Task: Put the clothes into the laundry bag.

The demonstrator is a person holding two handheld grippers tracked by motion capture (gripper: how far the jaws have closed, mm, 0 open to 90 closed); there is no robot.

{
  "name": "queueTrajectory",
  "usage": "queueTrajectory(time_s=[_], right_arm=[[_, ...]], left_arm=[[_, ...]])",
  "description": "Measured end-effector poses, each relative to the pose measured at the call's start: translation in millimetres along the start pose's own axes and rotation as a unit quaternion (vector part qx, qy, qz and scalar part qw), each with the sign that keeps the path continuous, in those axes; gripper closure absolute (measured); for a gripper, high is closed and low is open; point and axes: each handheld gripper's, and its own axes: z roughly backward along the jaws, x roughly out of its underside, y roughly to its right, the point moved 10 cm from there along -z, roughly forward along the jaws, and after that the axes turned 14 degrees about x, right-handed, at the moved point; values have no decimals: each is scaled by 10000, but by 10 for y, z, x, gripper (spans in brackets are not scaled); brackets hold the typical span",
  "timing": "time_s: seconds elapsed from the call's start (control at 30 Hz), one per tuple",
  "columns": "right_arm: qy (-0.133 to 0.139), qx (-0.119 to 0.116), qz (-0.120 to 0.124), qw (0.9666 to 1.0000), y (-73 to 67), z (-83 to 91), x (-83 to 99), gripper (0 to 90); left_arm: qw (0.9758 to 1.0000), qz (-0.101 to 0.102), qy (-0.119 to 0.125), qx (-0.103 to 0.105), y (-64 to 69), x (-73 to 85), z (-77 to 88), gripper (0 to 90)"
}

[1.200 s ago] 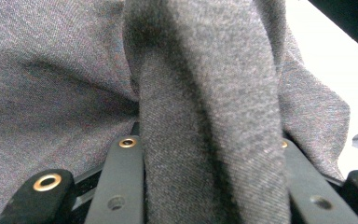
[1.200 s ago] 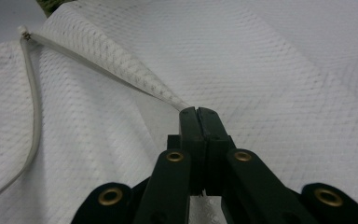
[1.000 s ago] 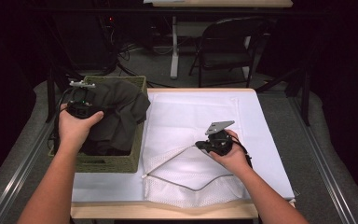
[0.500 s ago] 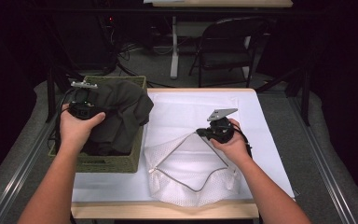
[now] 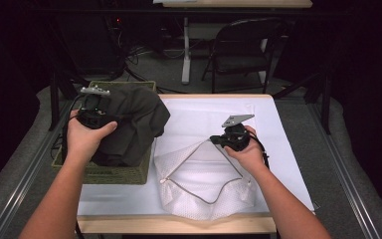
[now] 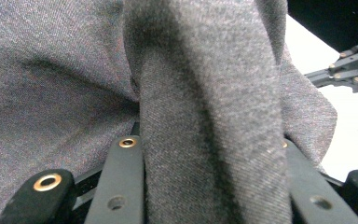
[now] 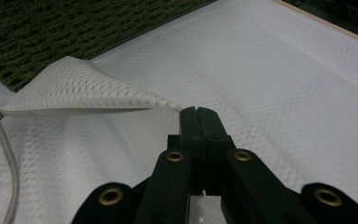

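Note:
A dark grey garment (image 5: 137, 124) hangs over a green woven basket (image 5: 114, 174) at the table's left. My left gripper (image 5: 110, 119) is shut on a thick fold of this garment (image 6: 205, 116), which bulges between the two black fingers (image 6: 126, 177). A white mesh bag (image 5: 204, 184) with a zipper lies at the front middle of the table. My right gripper (image 5: 215, 141) is shut on the bag's upper edge and holds it raised, so the mouth gapes. In the right gripper view the jaws (image 7: 196, 112) meet on the thin mesh edge (image 7: 98, 88).
A white cloth (image 5: 278, 149) covers the table top. The basket's woven side (image 7: 51, 32) stands just left of the bag. A folding chair (image 5: 243, 50) and a table leg stand beyond the far edge. Metal rails run along both sides.
My right gripper has risen and moved away from the person with the bag's edge, widening the bag's mouth. The left gripper and the garment have stayed put.

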Motion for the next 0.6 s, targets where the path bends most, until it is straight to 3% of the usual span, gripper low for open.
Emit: queueTrajectory(time_s=[0.47, 0.6], right_arm=[[15, -10, -37, 10000, 22, 0, -4, 900], [11, -15, -38, 10000, 22, -4, -4, 900]], left_arm=[[9989, -176, -222, 386, 277, 20, -167, 660], [9984, -246, -283, 414, 331, 27, -189, 660]])
